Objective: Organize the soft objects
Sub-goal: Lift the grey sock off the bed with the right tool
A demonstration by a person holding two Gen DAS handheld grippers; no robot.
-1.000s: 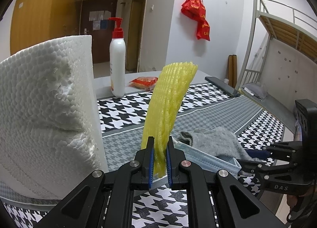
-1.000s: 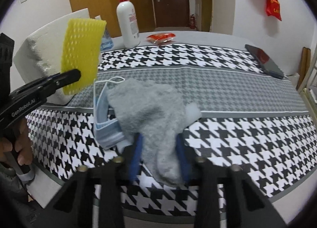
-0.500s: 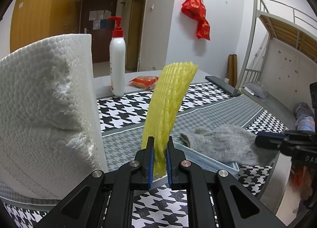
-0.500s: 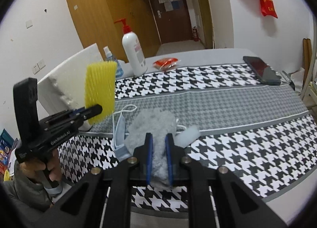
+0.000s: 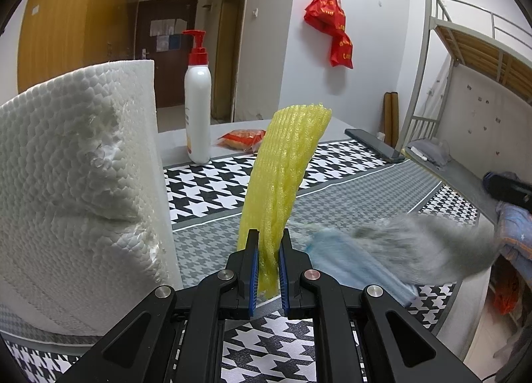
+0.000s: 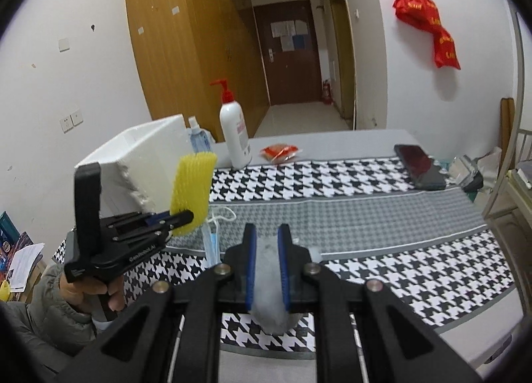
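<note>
My left gripper (image 5: 268,243) is shut on a yellow foam net sleeve (image 5: 282,176), which stands upright above the table; the same yellow sleeve (image 6: 193,193) and left gripper (image 6: 186,216) show at the left of the right wrist view. My right gripper (image 6: 267,236) is shut on a grey fuzzy sock (image 6: 267,286), lifted off the table; the sock (image 5: 422,250) appears blurred at the right of the left wrist view. A blue face mask (image 5: 352,266) lies on the cloth under it, and the mask (image 6: 212,243) hangs partly raised beside the right gripper.
A white foam box (image 5: 73,190) stands close on the left. A white pump bottle (image 5: 198,106), a red snack packet (image 5: 241,138) and a black phone (image 6: 420,170) lie farther back on the houndstooth tablecloth (image 6: 382,216). A bunk bed frame (image 5: 465,50) stands at the right.
The right gripper closed on the grey sock and raised it off the table, dragging the mask's edge up. The left gripper kept still with the yellow sleeve.
</note>
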